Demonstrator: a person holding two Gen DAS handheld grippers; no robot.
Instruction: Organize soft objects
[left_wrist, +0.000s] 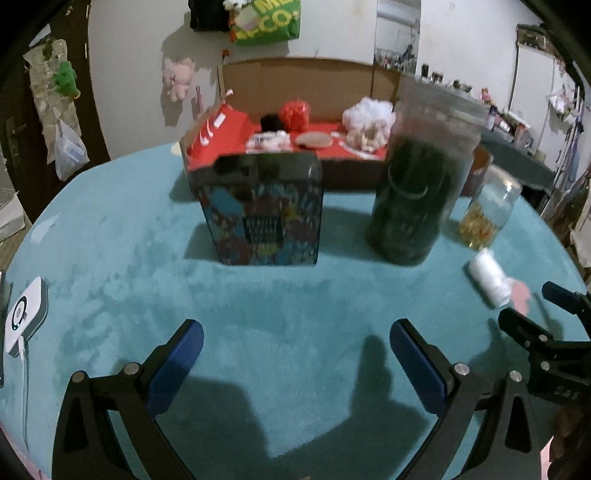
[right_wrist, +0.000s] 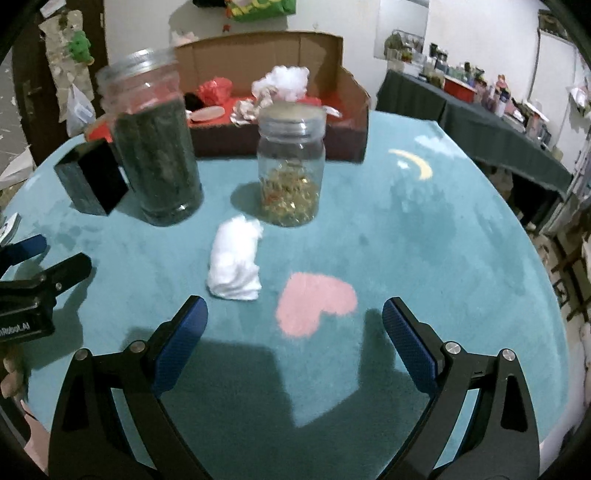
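My left gripper (left_wrist: 295, 363) and right gripper (right_wrist: 293, 332) hover spread wide, both empty. Just beyond the right one, left of the pink heart (right_wrist: 316, 308), lies the cotton wad (right_wrist: 236, 264): white, crumpled, fluffy. Behind it the small clear jar (right_wrist: 290, 166), then the cardboard box (right_wrist: 295, 48) holding more white stuffing (right_wrist: 286, 79).

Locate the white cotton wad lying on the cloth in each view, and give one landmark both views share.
Left wrist: cotton wad at the far right, just ahead of the right gripper.
Right wrist: cotton wad centre-left, ahead of the left-hand finger.
Shared landmark: the small jar, just behind the wad.
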